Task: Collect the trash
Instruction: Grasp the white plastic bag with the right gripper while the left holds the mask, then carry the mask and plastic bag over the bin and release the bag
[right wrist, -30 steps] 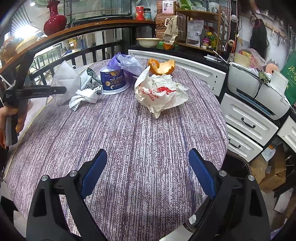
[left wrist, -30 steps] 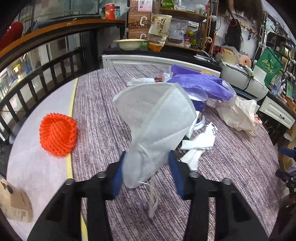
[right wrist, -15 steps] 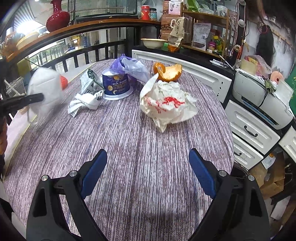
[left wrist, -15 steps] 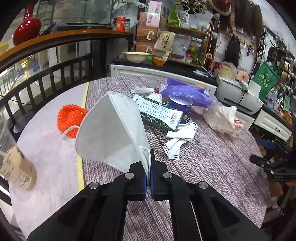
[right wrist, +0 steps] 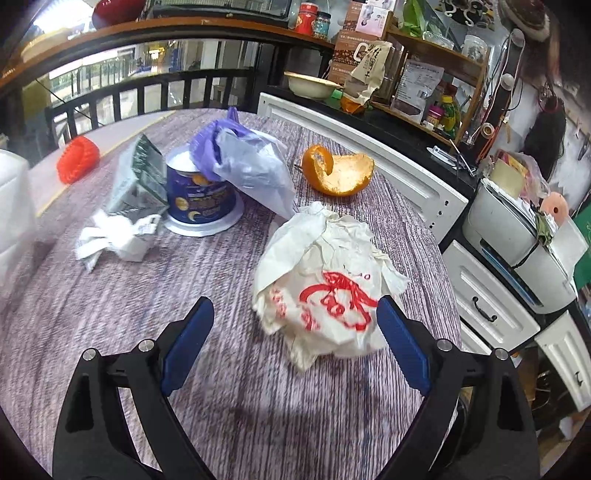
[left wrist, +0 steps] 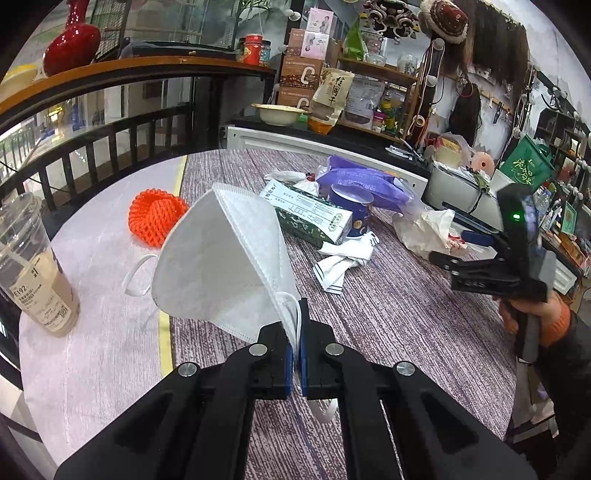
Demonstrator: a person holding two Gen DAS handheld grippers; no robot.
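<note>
Surroundings on my feeds, trash and rig excluded.

I log: a round table (right wrist: 229,417) with a purple-streaked cloth; a black railing (left wrist: 122,133) behind it under a wooden ledge; a red vase (left wrist: 72,40) on that ledge; a red tin (right wrist: 306,17) further along it. I note a cream bowl (right wrist: 312,84) on the dark counter, a paper pouch (left wrist: 332,98) with printed characters just beside it, and stacked brown boxes (left wrist: 301,79) behind. A wooden shelf (right wrist: 439,55) holds jars and packets. To the right: a white printer (right wrist: 524,243) above white drawers (right wrist: 491,314), and a green bag (left wrist: 526,166) hanging further back.
</note>
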